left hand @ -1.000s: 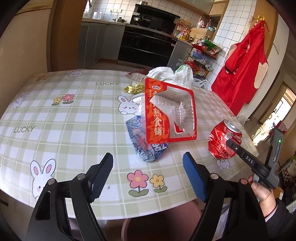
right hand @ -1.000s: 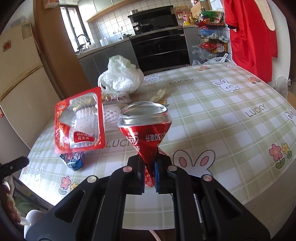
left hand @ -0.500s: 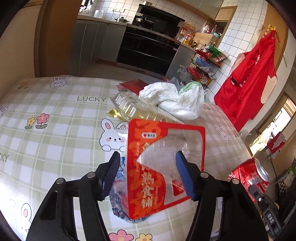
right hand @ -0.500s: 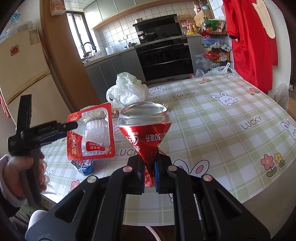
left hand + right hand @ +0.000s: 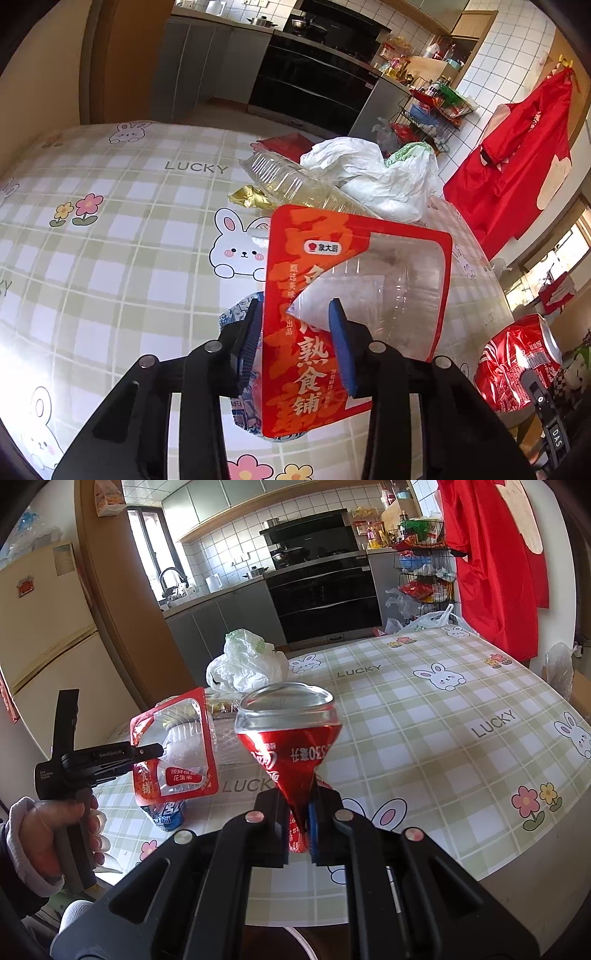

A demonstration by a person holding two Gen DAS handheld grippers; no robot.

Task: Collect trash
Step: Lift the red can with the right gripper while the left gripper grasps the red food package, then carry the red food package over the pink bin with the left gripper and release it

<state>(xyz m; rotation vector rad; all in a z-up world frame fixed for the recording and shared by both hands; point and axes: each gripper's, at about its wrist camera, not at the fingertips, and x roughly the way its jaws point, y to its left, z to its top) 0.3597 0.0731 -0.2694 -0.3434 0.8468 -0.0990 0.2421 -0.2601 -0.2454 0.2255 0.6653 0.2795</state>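
Kitchen table [image 5: 110, 236], bunny-check cloth | left gripper [image 5: 295, 339] straddling red snack packet [image 5: 354, 295], not yet pinched | right gripper [image 5: 300, 819] clamping crushed cola can [image 5: 291, 738] | white bag [image 5: 380, 177] at 12 o'clock

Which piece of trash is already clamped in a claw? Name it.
The crushed red cola can, pinched in the shut right claw. The red snack packet only sits between the left claw's open pads.

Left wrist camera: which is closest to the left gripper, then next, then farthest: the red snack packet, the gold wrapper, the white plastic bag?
1. Red snack packet, right between the left gripper fingers.
2. Gold wrapper, farther back on the table, slightly left.
3. White plastic bag, farthest, back right.
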